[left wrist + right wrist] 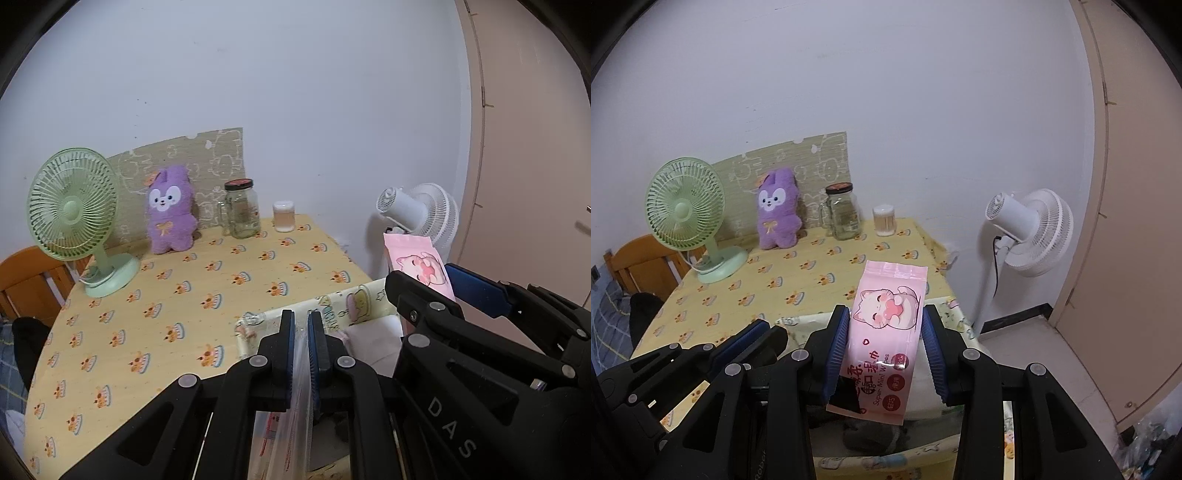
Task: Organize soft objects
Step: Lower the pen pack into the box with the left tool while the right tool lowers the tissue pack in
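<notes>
Left wrist view: the left gripper (301, 325) is pinched shut on a thin clear plastic bag (295, 424), apparently its edge, above a storage box (332, 306) at the table's five o'clock corner.

Right wrist view: the right gripper (884, 325) clamps a pink wet-wipes pack (886, 332) by its sides over that box. The slick film could slip, dropping the pack beside the box.

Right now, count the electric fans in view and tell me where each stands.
2. The pale green desk fan stands on the table's far left, beside the purple plush. The white pedestal fan stands on the floor right of the table. Others may be out of frame.
</notes>
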